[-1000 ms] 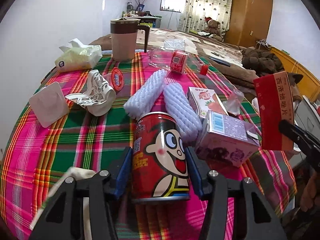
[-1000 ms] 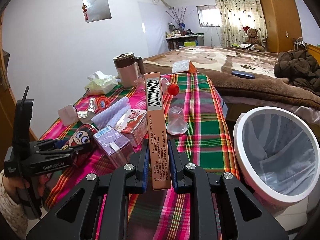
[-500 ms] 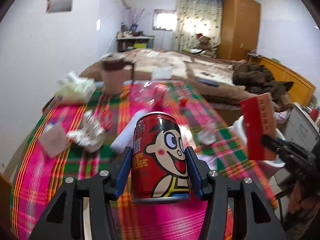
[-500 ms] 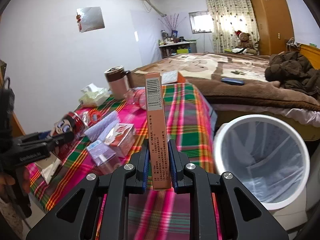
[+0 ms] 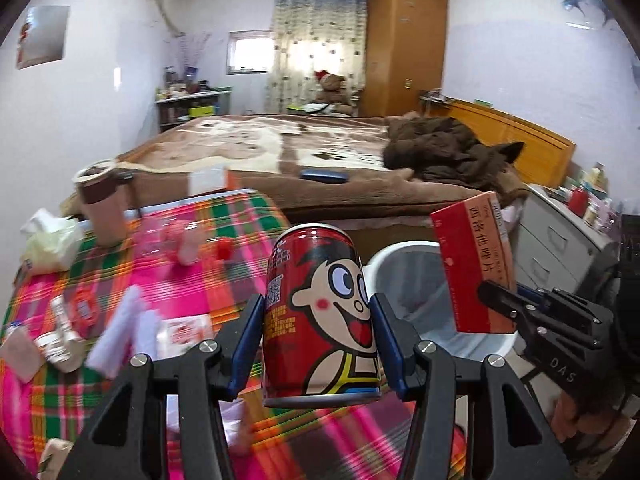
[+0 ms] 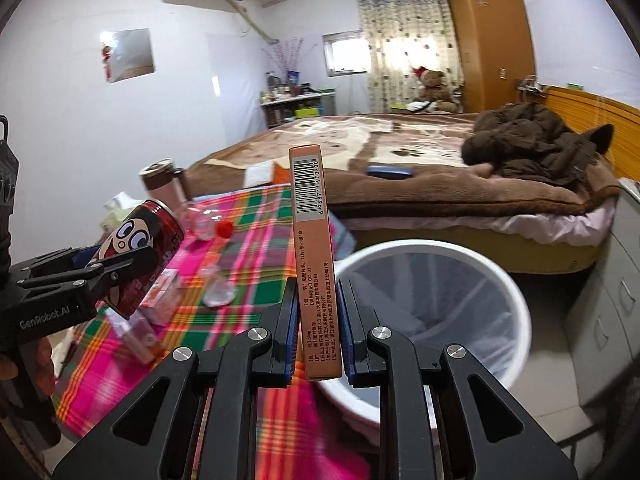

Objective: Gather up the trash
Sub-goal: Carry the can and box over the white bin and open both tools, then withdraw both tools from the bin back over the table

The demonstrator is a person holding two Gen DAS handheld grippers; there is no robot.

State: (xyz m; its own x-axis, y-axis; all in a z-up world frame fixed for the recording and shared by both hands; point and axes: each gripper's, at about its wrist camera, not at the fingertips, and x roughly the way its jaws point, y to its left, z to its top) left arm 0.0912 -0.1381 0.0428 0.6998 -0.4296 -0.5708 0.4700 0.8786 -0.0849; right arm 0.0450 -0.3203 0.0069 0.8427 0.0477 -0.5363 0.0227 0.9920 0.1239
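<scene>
Left wrist view: table litter is blurring, so small-item counts are staying rough.
Tablecloth [image 5: 48,364]: one, plaid pink and green, lying at left and carrying the litter.
Tissue pack [image 5: 52,240]: one, sitting at far left of the cloth.
Mug [image 5: 102,208]: one, brown and pink, standing upright just right of the tissues.
Foam sleeves [image 5: 120,332]: two white ones, lying side by side on the cloth.
Plastic bottle [image 5: 188,240]: one clear bottle with red cap, lying on its side past the sleeves.
Left gripper [image 5: 320,332]: one, both blue pads pressing the sides of the can, holding it upright above the table edge.
Can [image 5: 320,320]: one red cartoon can, sitting clamped between the pads, just left of the bin.
Bin [image 5: 404,280]: one white lined bin, standing on the floor just beside the table, behind the can and box.
Right gripper [image 6: 319,328]: one, jaws sitting nearly together, pinching the thin box from both sides.
Box [image 6: 314,264]: one flat orange-red carton, standing upright with barcode edge facing the right wrist camera, hanging over the near rim of the bin.
Bed [image 6: 400,168]: one, brown blanket, lying behind table and bin.
Coat [image 6: 532,140]: one dark heap, lying on the right side of the bed.
Hands: two, each gripping a handle, showing only partly at the frame edges.
</scene>
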